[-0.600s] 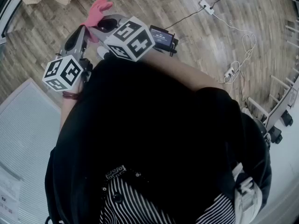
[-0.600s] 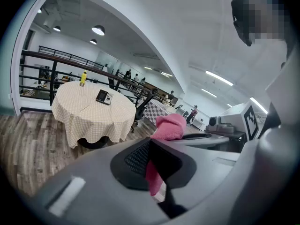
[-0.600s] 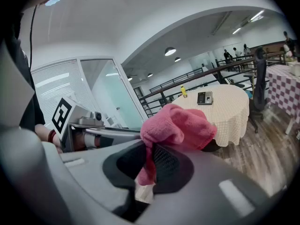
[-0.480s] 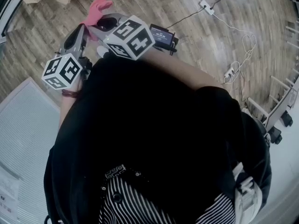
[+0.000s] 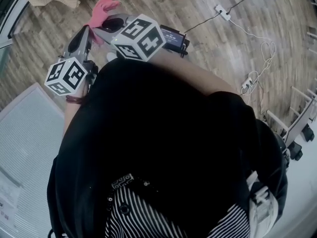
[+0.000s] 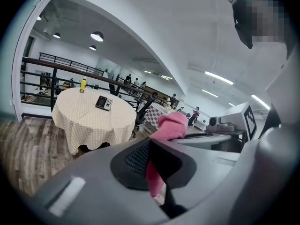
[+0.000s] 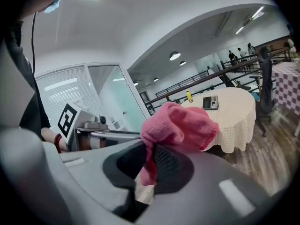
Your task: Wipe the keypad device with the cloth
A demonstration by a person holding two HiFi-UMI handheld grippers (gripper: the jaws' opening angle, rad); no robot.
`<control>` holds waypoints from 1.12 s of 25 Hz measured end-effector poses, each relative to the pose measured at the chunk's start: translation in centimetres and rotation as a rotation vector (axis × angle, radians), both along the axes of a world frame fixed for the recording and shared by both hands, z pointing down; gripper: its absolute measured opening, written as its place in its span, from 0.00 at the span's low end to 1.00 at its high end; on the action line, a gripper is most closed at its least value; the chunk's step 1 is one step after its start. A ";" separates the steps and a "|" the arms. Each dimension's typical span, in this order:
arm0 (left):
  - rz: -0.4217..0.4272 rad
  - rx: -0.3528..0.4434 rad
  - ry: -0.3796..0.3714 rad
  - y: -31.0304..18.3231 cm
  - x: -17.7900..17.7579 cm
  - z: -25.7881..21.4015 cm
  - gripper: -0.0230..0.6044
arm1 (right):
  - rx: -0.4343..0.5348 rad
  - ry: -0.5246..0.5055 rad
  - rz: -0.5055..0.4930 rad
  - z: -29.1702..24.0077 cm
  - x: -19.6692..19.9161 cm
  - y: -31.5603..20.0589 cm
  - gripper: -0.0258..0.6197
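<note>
A pink cloth [image 5: 103, 9] sticks up where both grippers meet in front of the person. My right gripper [image 7: 150, 165] is shut on the cloth [image 7: 180, 125], which bunches above its jaws. My left gripper [image 6: 157, 172] is also shut on a strip of the cloth [image 6: 172, 125]. In the head view the left gripper [image 5: 90, 28] and right gripper [image 5: 102, 28] converge tip to tip. The dark keypad device [image 6: 103, 102] lies far off on a round table with a checked cover [image 6: 91, 121]; the right gripper view shows the same keypad device [image 7: 210, 102].
A yellow bottle [image 6: 83, 84] stands on the table behind the device. Power strips and cables [image 5: 220, 9] lie on the wood floor. A wheeled rack [image 5: 297, 125] stands at the right, a grey mat [image 5: 25, 133] at the left. Chairs and people are far behind.
The head view has shifted slightly. Both grippers and the cloth keep the same pose in front of the person.
</note>
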State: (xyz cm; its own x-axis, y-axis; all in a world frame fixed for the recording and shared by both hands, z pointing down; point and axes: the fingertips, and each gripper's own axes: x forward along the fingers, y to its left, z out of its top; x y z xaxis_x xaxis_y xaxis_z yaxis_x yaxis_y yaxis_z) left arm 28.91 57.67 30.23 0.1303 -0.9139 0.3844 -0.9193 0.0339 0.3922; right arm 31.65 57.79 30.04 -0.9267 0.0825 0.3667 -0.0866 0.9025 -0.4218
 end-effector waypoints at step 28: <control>0.168 -0.013 0.015 -12.9 -1.5 0.2 0.04 | 0.007 0.017 0.129 0.1 -1.8 -12.1 0.11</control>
State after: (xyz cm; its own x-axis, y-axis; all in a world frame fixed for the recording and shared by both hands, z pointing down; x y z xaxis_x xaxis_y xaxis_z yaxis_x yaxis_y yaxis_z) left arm 27.41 44.81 30.46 0.2868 -0.8737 0.3930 -0.9066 -0.1149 0.4062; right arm 29.87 45.71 30.14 -0.9230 -0.0396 0.3827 -0.2094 0.8862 -0.4133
